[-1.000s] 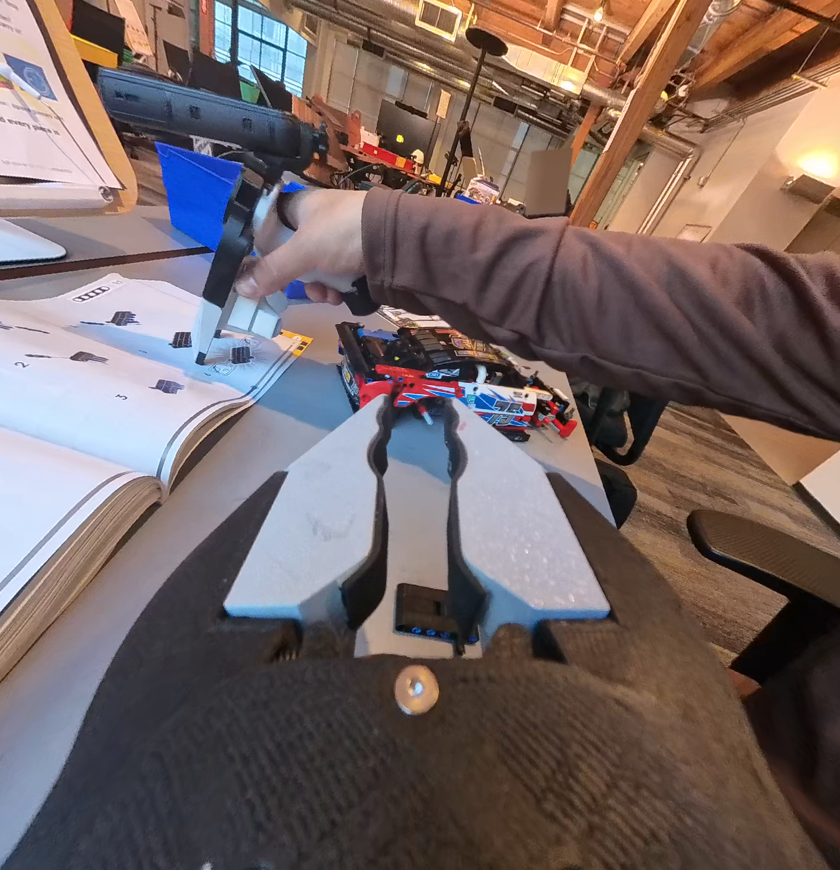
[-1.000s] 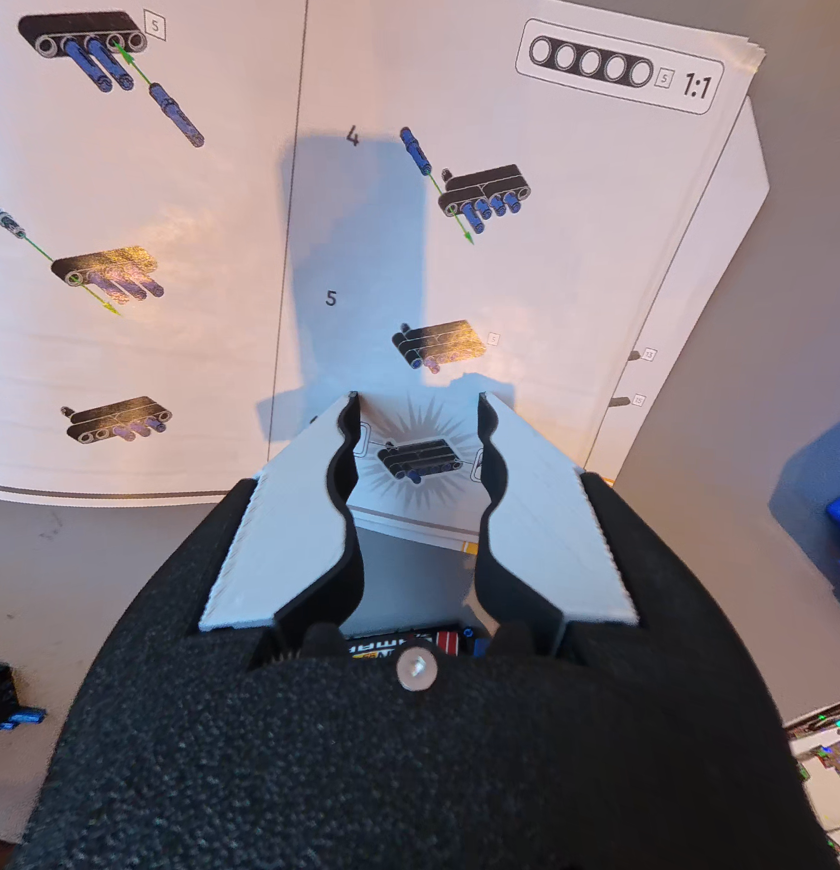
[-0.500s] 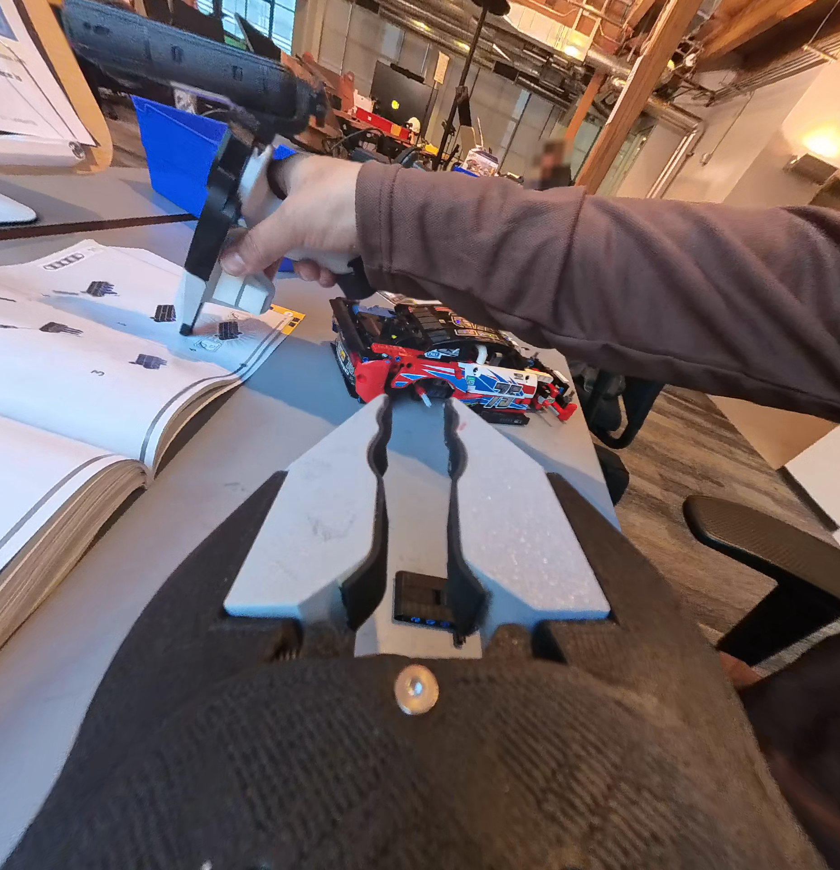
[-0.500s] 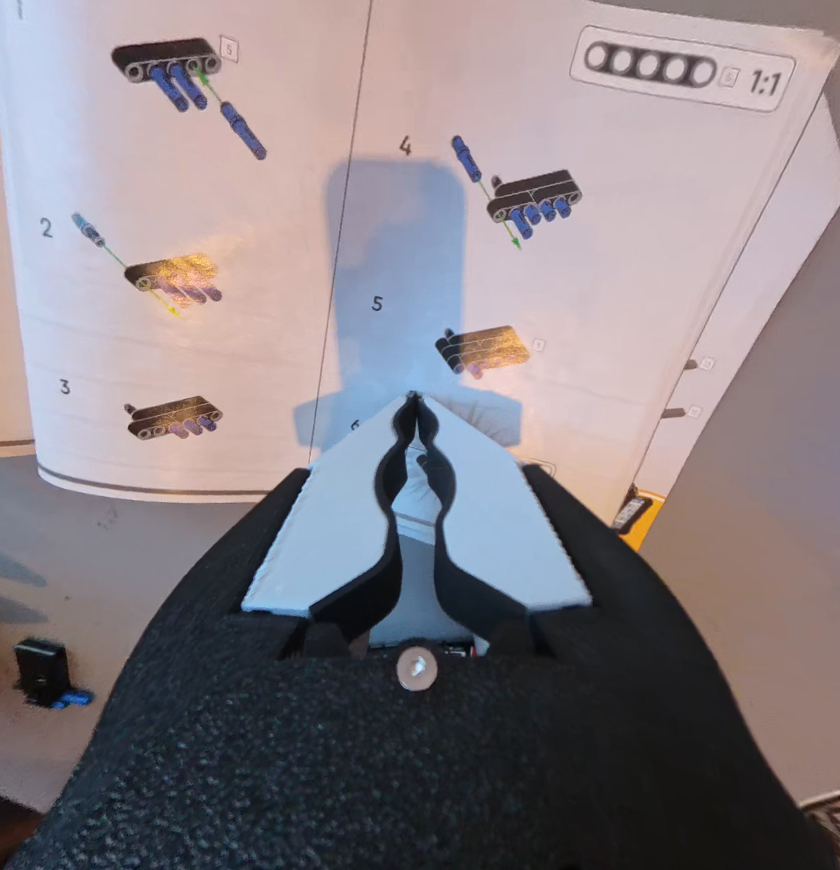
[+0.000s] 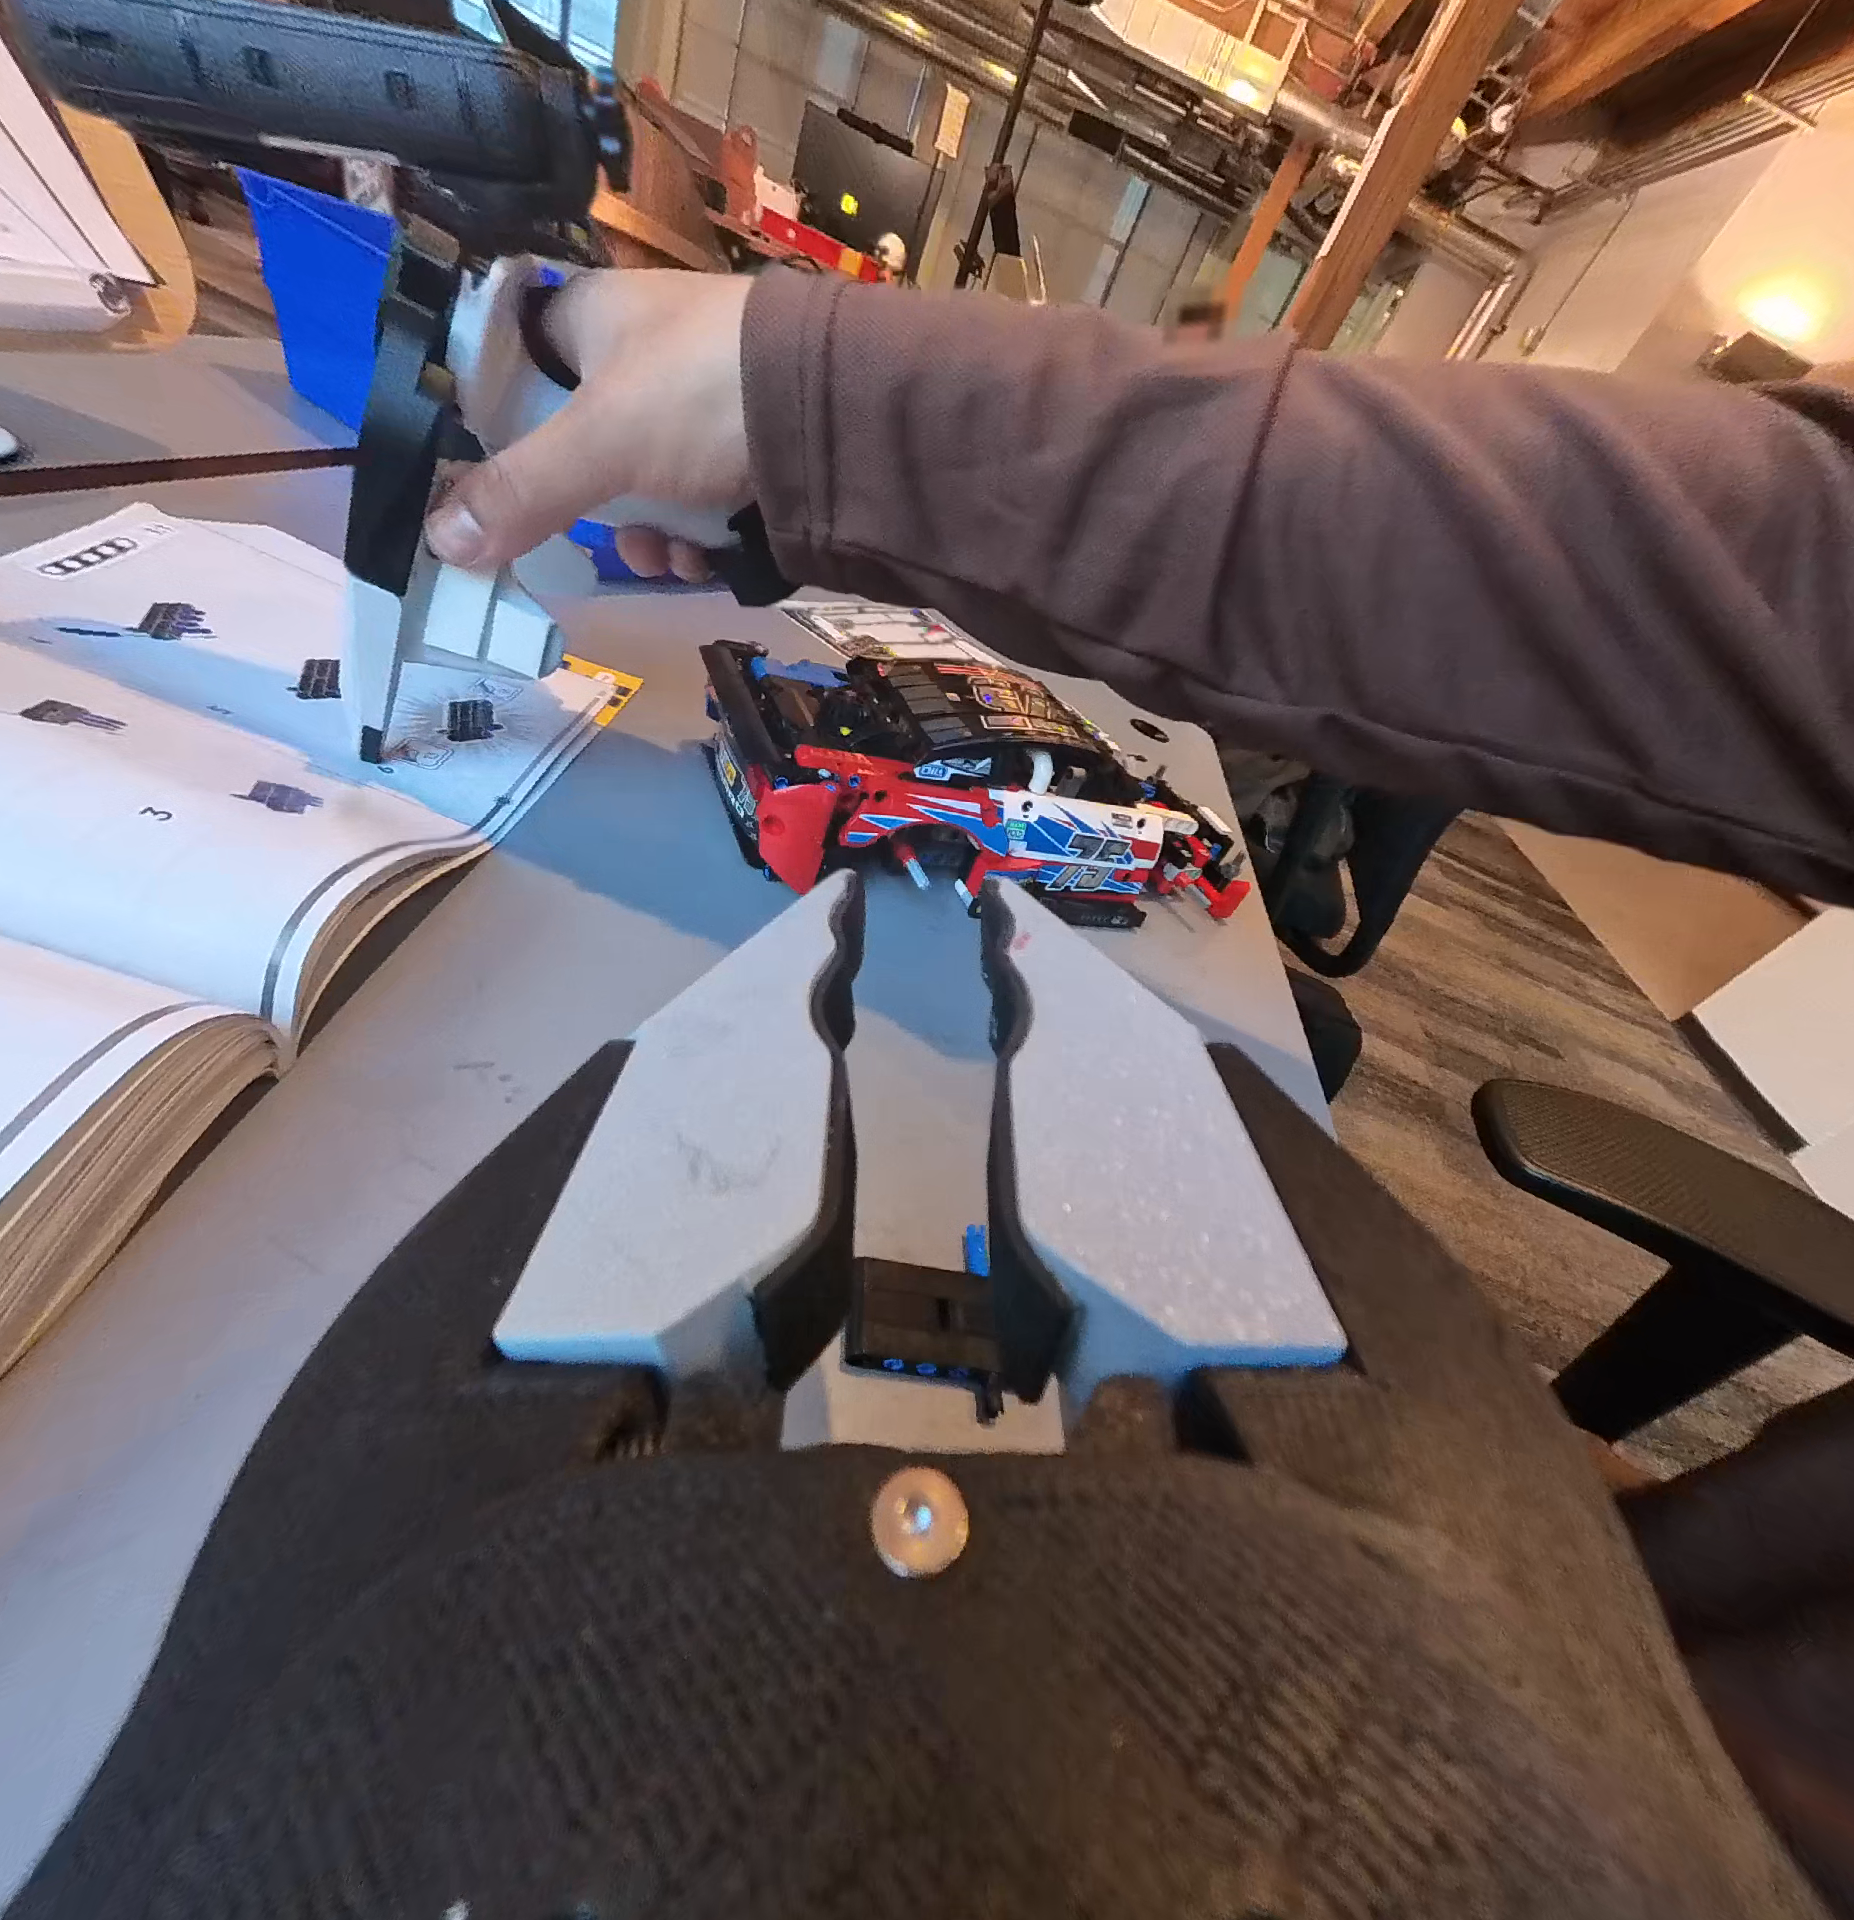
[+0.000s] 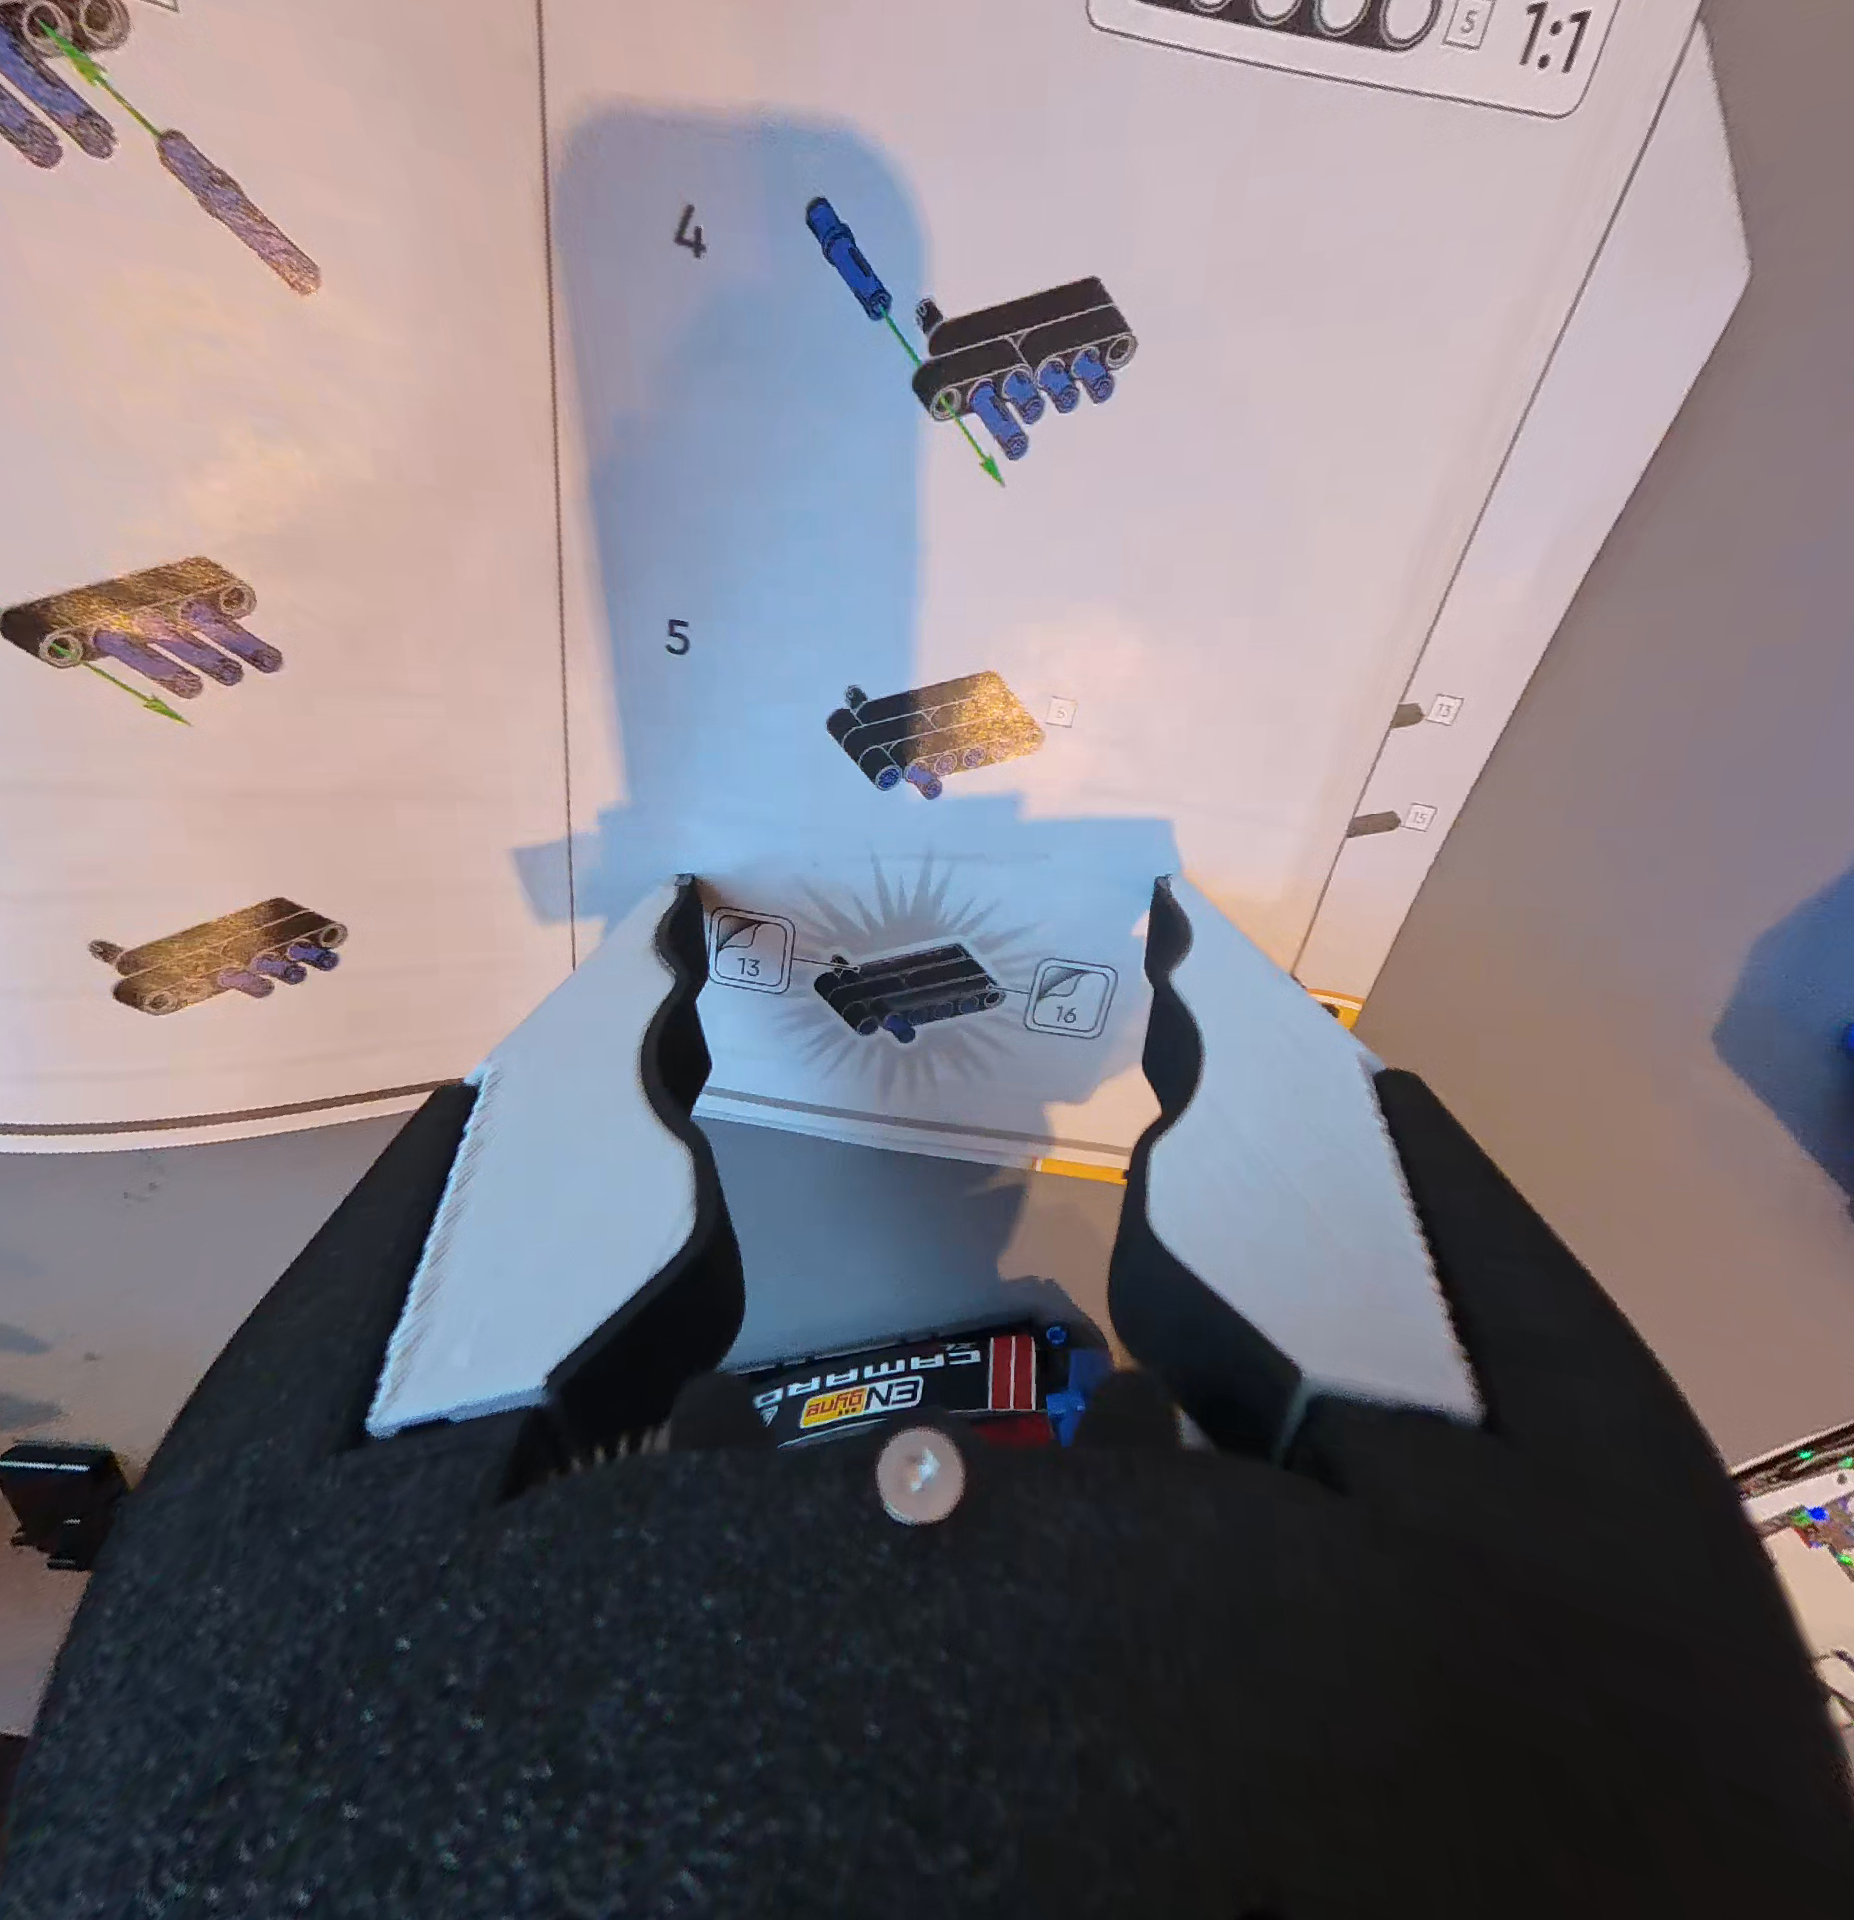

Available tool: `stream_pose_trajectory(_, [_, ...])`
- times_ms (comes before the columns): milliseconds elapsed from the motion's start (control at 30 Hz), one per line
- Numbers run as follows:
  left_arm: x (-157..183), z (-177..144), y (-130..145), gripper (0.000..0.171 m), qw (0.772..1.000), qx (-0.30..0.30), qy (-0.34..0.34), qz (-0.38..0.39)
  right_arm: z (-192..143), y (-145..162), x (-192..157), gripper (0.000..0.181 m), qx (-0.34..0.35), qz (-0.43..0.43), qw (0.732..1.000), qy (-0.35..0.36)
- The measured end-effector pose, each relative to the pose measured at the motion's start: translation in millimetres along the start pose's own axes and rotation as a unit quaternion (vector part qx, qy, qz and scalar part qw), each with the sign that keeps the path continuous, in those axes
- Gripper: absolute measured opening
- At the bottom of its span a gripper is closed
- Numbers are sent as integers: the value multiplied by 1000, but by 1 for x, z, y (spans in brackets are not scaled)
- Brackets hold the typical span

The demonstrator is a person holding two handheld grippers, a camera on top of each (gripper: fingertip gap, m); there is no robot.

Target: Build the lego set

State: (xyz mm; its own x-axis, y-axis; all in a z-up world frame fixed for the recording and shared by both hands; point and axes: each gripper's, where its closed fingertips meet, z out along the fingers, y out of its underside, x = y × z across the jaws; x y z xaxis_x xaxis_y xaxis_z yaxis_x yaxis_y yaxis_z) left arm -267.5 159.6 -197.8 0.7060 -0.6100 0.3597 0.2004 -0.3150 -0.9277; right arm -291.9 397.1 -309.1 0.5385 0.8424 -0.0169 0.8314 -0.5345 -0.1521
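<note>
Grey table (image 5: 611,997) is seen across both views. An open instruction booklet (image 5: 123,862) lies on its left side, pages printed with step diagrams. The partly built red, white and blue Lego car (image 5: 964,790) stands at the far right of the table, just right of the booklet's corner. A blue bin (image 5: 315,281) sits far left behind the booklet; its contents cannot be seen.

Right gripper (image 6: 918,883) is held wide apart over the booklet's near-right corner, tips low at the page. Left gripper (image 5: 918,894) is set narrowly apart, nothing between the tips; a small black Lego assembly with blue pins (image 5: 923,1320) lies on the table beneath its fingers, near the base.
</note>
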Motion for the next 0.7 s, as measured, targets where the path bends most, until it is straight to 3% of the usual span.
stream_pose_trajectory(300, [4, 4, 5, 20, 1000, -12, 10, -10, 0, 0, -2, 81, 16, 2, 1000, 0])
stream_pose_trajectory(567, [4, 2, 4, 20, 1000, -14, 9, -5, -1, -2, -15, 53, 16, -21, 1000, -7])
stream_pose_trajectory(633, [1, 1, 1, 20, 1000, -11, 4, -2, -4, -2, -22, 35, 23, -28, 999, -21])
stream_pose_trajectory(700, [-2, -2, -1, 20, 1000, -8, -2, -3, -16, -3, -30, 41, 55, -34, 997, -33])
